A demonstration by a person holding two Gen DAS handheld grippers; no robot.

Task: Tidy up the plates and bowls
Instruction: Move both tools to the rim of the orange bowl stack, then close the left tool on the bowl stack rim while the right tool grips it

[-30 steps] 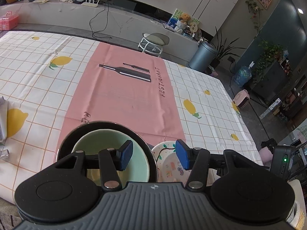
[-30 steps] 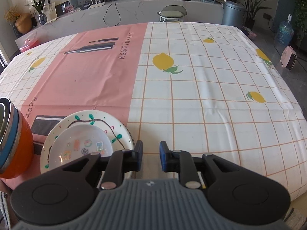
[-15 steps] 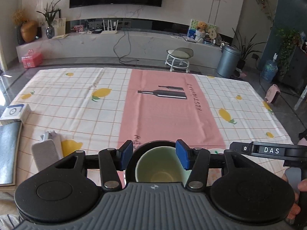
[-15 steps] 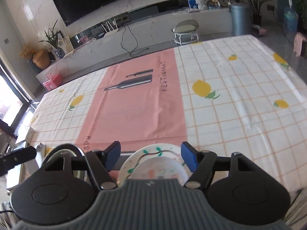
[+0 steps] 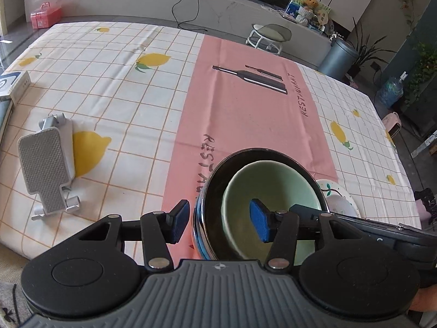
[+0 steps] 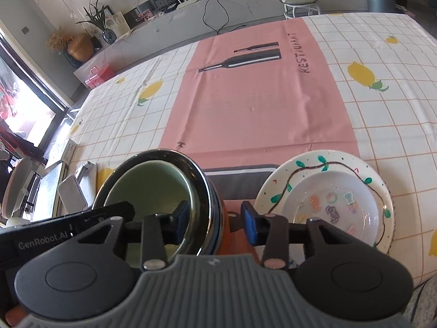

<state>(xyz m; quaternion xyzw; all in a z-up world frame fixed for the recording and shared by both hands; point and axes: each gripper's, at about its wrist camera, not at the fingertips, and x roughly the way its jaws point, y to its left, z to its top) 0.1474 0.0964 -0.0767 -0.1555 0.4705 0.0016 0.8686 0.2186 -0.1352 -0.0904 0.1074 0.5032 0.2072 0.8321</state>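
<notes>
A stack of bowls stands at the table's near edge: a pale green bowl nested in a dark metal-rimmed bowl, with blue and orange bowls under it. My left gripper is open and straddles the stack's left rim, one pad outside, one inside. My right gripper is open and straddles the stack's right rim. A white plate stack with leaf pattern holds a smaller white plate to the right; it also shows in the left wrist view.
A grey phone stand lies on the lemon-print tablecloth at the left. A white box and a dark pad sit at the far left edge. The table's near edge is right under both grippers.
Both grippers came down and closed in on the bowl stack from either side. The right gripper shifted left from the plates to the stack's right rim.
</notes>
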